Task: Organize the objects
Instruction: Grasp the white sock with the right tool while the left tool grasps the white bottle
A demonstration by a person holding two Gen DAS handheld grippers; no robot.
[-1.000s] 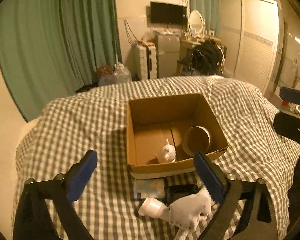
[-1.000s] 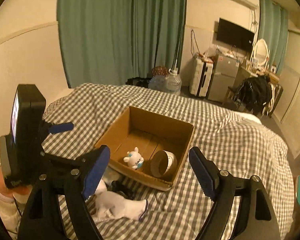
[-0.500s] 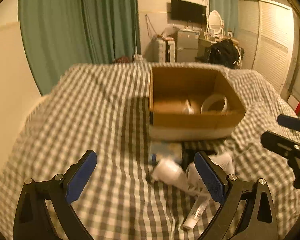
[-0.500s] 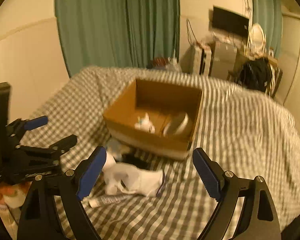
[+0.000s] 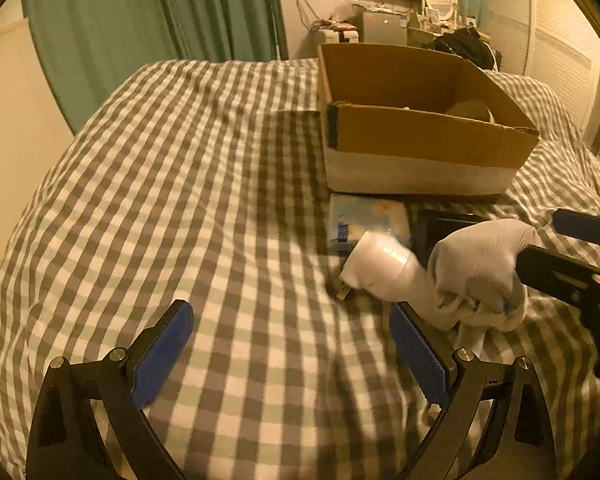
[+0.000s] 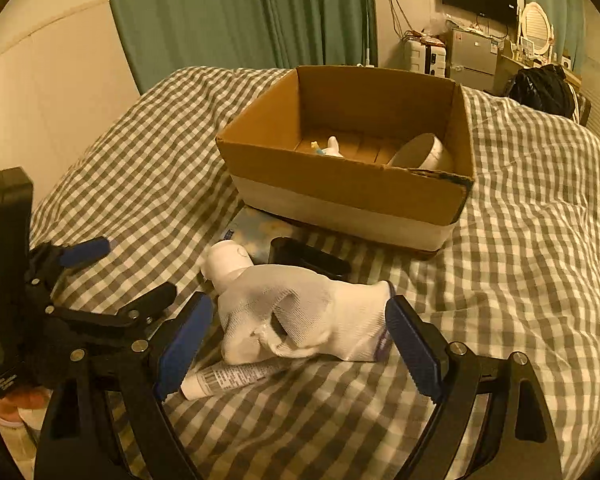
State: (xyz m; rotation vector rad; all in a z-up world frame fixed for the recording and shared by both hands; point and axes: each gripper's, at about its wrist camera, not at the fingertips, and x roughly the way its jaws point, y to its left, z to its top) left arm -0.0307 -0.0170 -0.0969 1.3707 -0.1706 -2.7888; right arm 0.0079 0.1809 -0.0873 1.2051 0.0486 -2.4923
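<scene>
Fingers (image 6: 184,344) of the right gripper (image 6: 296,344) are spread wide and down low now, straddling the white sock (image 6: 304,320) on the bed (image 6: 520,240), nothing clamped yet. Half a second ago they sat higher and further back; the sock fills the gap between them now. Left gripper (image 5: 292,348) is released too, blue pads apart over bare checked cover, and it has dropped closer to the bed than before, so the box (image 5: 420,148) looms larger and its inside is mostly hidden from this side.

Clutter sits just in front of the box: white bottle (image 6: 226,260) touching the sock's left end, tube (image 6: 228,380) lying under the sock's near edge, black case (image 6: 308,260) behind it, blue pack (image 6: 256,232) tucked against the box's front wall. From the left view the bottle (image 5: 380,268) lies just beyond the left gripper's right finger.

Inside the box, small toy (image 6: 332,148) and tape roll (image 6: 420,156), same spots as earlier.
</scene>
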